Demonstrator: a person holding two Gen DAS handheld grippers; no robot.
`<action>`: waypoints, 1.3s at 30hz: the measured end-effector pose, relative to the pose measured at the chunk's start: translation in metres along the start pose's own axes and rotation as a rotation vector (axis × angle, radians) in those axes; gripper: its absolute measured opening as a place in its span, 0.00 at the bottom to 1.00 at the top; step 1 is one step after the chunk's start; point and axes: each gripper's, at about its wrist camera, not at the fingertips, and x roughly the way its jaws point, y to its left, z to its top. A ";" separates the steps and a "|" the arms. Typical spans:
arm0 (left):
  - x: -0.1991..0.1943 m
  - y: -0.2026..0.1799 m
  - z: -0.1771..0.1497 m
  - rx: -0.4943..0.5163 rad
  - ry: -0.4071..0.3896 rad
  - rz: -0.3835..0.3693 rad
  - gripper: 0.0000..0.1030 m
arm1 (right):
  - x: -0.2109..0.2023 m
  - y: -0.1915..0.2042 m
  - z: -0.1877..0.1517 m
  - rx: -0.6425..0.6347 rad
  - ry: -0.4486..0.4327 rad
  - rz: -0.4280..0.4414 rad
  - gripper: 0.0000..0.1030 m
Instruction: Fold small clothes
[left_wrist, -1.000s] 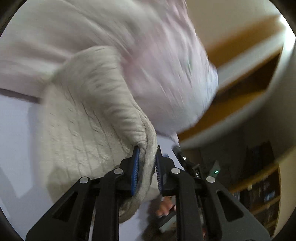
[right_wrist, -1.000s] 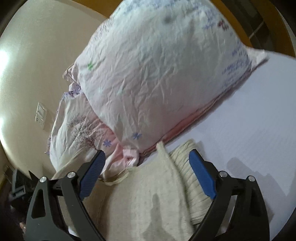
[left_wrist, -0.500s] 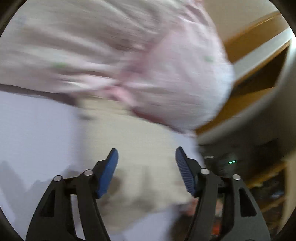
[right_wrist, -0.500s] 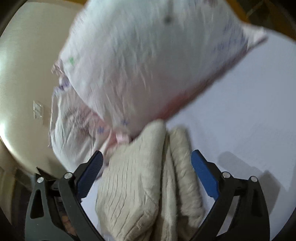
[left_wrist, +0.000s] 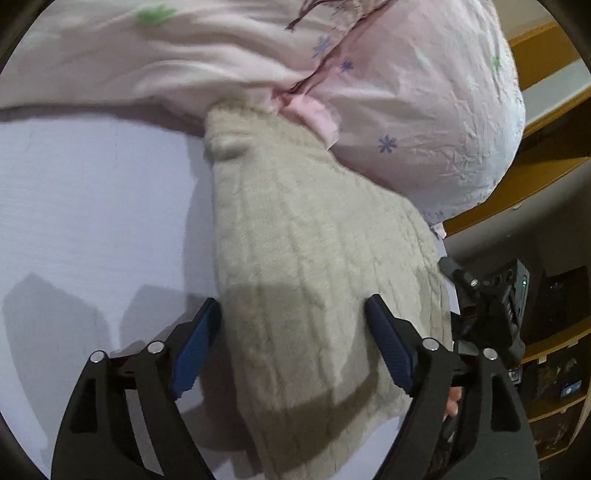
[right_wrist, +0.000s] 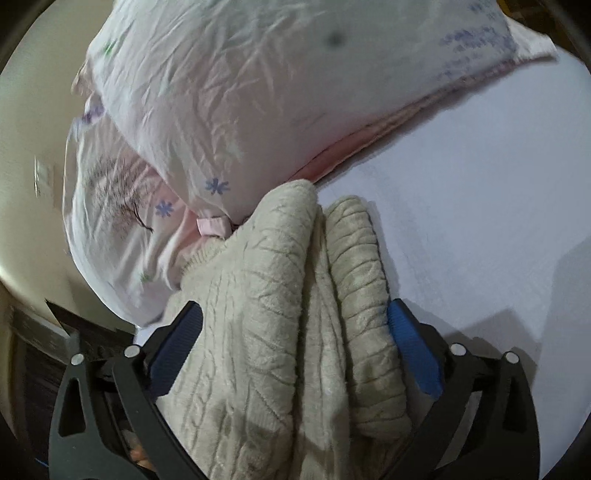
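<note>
- The bare white sheet (left_wrist: 92, 206) fills the left of the left wrist view, open to a gripper.
- The pink pillow (left_wrist: 424, 110) blocks the top and upper right, touching the cream knit sweater (left_wrist: 314, 258).
- In the right wrist view, the sheet (right_wrist: 480, 206) lies open at right; the pillow (right_wrist: 258, 92) walls the top.
</note>
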 end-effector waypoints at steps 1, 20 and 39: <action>0.000 0.001 0.000 0.006 -0.003 -0.003 0.79 | 0.003 0.001 -0.001 -0.009 0.011 -0.003 0.43; -0.164 0.063 -0.026 0.052 -0.278 0.254 0.49 | 0.010 0.089 -0.060 -0.224 0.039 0.118 0.58; -0.125 0.007 -0.089 0.282 -0.186 0.179 0.53 | -0.027 0.094 -0.091 -0.273 -0.101 -0.096 0.58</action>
